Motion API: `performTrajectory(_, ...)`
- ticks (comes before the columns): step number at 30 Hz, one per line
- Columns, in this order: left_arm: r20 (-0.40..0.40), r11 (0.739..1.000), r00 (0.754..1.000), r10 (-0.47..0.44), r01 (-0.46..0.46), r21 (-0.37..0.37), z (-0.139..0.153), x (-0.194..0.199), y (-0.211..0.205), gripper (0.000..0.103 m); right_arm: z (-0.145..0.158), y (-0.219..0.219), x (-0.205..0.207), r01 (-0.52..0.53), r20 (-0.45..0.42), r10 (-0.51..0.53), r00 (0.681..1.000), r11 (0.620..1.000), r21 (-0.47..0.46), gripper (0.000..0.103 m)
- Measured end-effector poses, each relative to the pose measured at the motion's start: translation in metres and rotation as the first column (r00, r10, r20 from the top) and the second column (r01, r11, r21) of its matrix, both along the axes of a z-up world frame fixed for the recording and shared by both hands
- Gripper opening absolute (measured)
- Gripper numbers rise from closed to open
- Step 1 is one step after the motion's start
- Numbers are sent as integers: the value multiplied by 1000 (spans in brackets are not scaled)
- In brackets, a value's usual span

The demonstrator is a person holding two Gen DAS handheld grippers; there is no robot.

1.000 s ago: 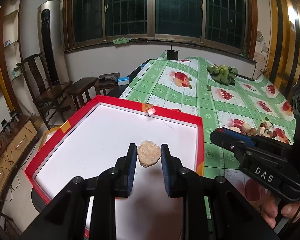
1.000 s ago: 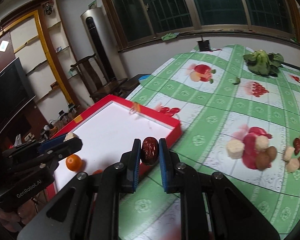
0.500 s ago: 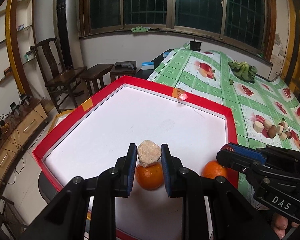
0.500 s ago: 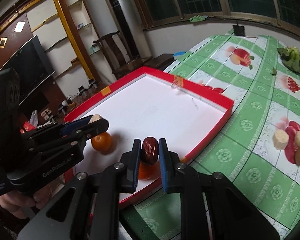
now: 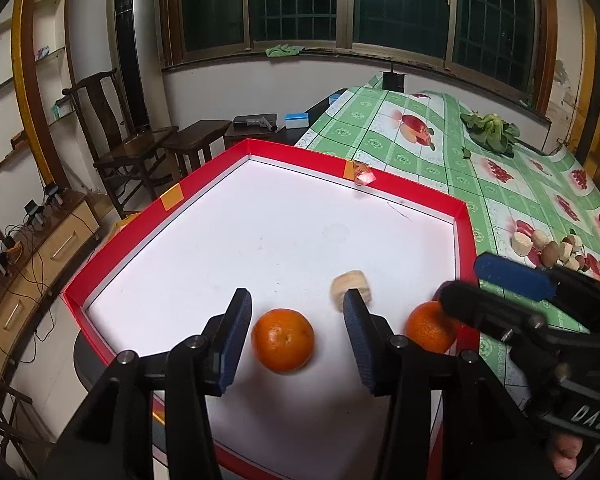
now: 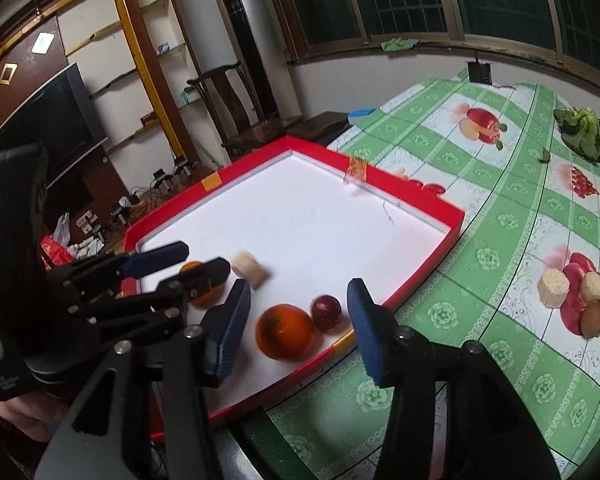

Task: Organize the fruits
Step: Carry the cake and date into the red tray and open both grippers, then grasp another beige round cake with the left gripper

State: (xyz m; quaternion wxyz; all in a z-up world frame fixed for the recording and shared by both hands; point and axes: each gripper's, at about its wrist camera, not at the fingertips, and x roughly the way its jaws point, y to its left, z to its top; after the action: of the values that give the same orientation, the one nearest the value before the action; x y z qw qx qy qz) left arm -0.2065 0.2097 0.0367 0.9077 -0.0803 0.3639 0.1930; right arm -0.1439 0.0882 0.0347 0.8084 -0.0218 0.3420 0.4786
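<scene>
The pale fruit piece [image 5: 350,285] lies free in the red tray [image 5: 462,236], just ahead of the left gripper [image 5: 296,336]; the dark red fruit [image 6: 326,307] lies ahead of the right gripper [image 6: 300,320]. Both jaws are opening, empty; withdraw straight back, clear of the oranges [image 5: 283,340]

The tray [image 5: 172,200] sits at the near corner of the table [image 5: 440,152], partly overhanging its edge. In it, near the front wall, lie two oranges: one orange [image 5: 283,340] between the opening jaws of the left gripper [image 5: 296,332], the other orange [image 5: 430,326] to its right against the tray's right wall. A pale cut piece [image 5: 350,286] lies just behind and between them. A jujube [image 6: 326,307] rests beside the right-hand orange. Farther along the table lie a cluster of pieces [image 5: 552,248] and, beyond it, leafy greens [image 5: 490,134].
</scene>
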Motion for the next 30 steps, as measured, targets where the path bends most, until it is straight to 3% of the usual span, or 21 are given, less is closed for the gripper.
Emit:
performTrajectory(7, 26, 998, 998, -63, 62, 20, 12, 2, -21, 57, 6, -38, 21, 123, -41, -121, 992, 990, 73, 52)
performTrajectory(12, 42, 983, 983, -181, 179, 43, 23, 9, -56, 73, 6, -94, 42, 254, -71, -249, 966, 964, 84, 52)
performTrajectory(14, 39, 974, 974, -223, 221, 48, 25, 12, -69, 75, 6, -124, 48, 310, -68, -305, 950, 947, 81, 52)
performTrajectory(22, -12, 914, 915, -403, 403, 46, 21, 35, -129, 76, -2, -256, 78, 560, -128, -549, 826, 825, 75, 52)
performTrajectory(27, -62, 888, 891, -451, 454, 70, 15, 60, -151, 76, -16, -290, 96, 642, -180, -634, 752, 766, -12, 52)
performTrajectory(30, -95, 884, 884, -457, 463, 63, 8, 77, -157, 76, -26, -288, 104, 646, -181, -647, 740, 760, -75, 51)
